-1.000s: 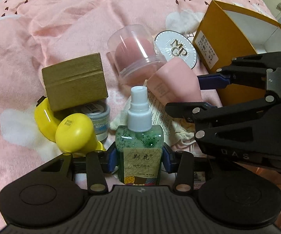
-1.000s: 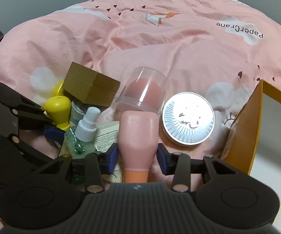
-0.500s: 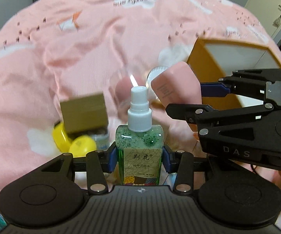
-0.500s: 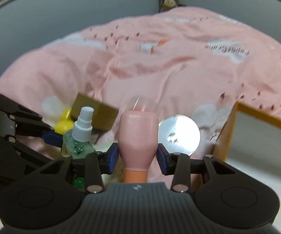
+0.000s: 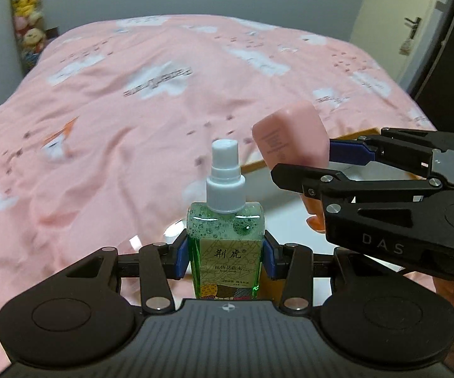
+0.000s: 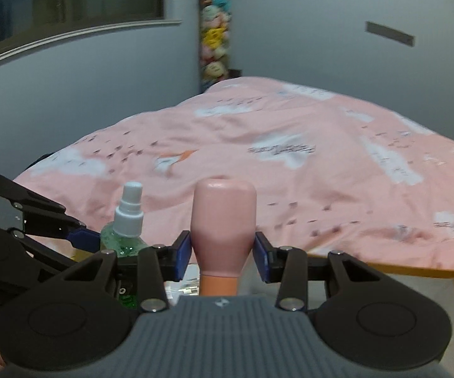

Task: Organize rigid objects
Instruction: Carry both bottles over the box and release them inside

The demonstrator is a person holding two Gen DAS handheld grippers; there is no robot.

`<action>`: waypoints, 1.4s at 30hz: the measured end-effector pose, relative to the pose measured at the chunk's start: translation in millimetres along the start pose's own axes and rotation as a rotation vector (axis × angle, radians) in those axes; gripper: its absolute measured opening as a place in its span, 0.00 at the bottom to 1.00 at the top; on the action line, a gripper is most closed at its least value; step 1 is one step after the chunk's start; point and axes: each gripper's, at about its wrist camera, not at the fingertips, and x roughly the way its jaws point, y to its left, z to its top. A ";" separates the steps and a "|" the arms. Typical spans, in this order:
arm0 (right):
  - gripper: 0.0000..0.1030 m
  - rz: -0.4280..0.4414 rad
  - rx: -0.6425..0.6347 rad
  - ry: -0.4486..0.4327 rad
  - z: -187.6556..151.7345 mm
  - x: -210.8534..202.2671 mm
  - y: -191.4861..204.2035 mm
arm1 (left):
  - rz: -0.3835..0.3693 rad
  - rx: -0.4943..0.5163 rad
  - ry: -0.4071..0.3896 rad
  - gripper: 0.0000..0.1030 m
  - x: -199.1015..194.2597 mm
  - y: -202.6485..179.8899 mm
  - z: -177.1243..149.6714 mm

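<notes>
At the upper left of the left wrist view a column of plush toys [image 5: 26, 22] stood against the grey wall. The pink bedspread [image 5: 132, 100] filled the middle of the frame, its print blurred. At lower centre the left hand-held gripper [image 5: 226, 253] was clamped on a green spray bottle [image 5: 226, 245], blue pads pressed to both sides of the body, white nozzle pointing up. To the right of it the right hand-held gripper [image 5: 327, 160] reached in from the right edge, holding a pink bottle [image 5: 291, 134] tilted toward the upper left. Below that bottle lay the orange rim of a box [image 5: 252, 166] with a white inside, though how far it ran was hard to tell behind the black linkage.

In the right wrist view the left hand-held gripper [image 6: 100, 239] showed at the left edge with the spray bottle [image 6: 125, 225] upright in its grip. At centre the right hand-held gripper [image 6: 223, 253] was closed on the pink bottle [image 6: 223, 220], pads against its narrowing lower body, the rounded end up. The box [image 6: 416, 272] sat at lower right, its orange edge beside the bedspread [image 6: 321, 173]. The plush toys [image 6: 214, 31] hung at upper centre.
</notes>
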 end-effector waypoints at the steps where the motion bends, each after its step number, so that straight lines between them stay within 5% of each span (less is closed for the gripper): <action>1: 0.41 -0.018 0.005 -0.002 0.5 -3.1 -7.7 | -0.016 -0.001 0.001 0.49 4.5 -4.4 4.1; 8: 0.41 -0.116 0.081 0.077 -18.4 -8.7 -71.4 | -0.160 -0.068 0.059 0.49 51.3 -32.2 30.6; 14: 0.41 -0.093 0.228 0.213 -45.2 8.6 -126.3 | -0.184 -0.060 0.180 0.49 96.5 -54.9 42.8; 23: 0.41 -0.054 0.280 0.323 -74.1 36.6 -148.9 | -0.055 -0.025 0.376 0.49 163.7 -66.4 42.6; 33: 0.41 -0.017 0.286 0.370 -81.8 55.0 -153.6 | 0.170 0.183 0.424 0.50 191.7 -89.8 42.6; 42: 0.41 -0.012 0.285 0.414 -81.0 64.1 -150.2 | 0.159 0.177 0.413 0.56 189.8 -81.2 47.0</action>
